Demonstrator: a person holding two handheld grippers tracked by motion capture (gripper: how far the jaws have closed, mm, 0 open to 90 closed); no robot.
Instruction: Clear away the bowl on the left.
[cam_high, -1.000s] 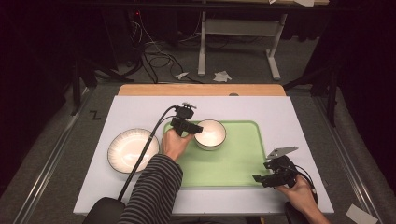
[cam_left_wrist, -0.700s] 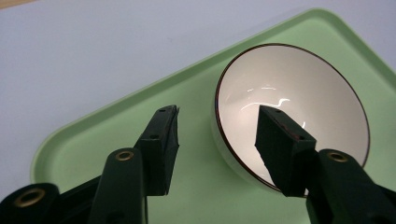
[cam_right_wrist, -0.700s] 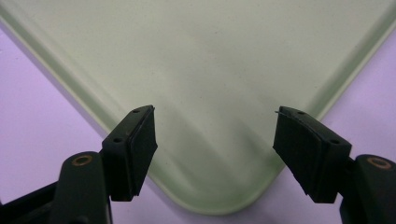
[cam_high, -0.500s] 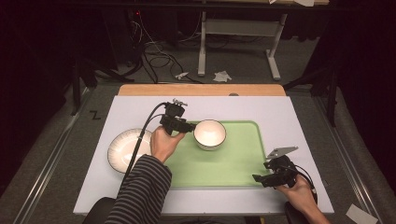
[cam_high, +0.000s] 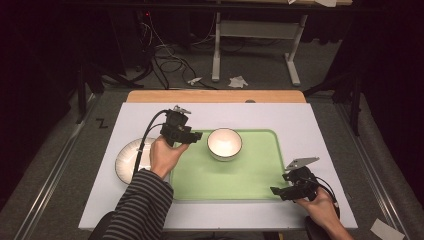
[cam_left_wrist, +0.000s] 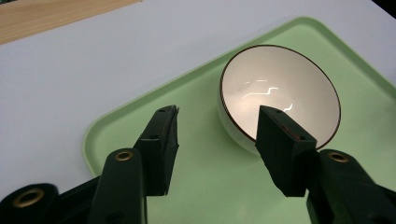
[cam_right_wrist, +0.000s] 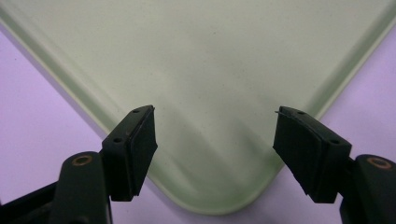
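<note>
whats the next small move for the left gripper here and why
Probably swing the left gripper back over the round white plate on the table and lower it. Its jaws stand open and empty, the white bowl with the dark rim already sits on the pale green tray, and the plate lies off the tray.

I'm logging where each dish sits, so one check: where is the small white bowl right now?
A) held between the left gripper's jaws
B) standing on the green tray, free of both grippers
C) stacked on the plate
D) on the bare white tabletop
B: the bowl stands on the green tray, and the left gripper hangs open short of it, its jaws apart with nothing between them.
</note>
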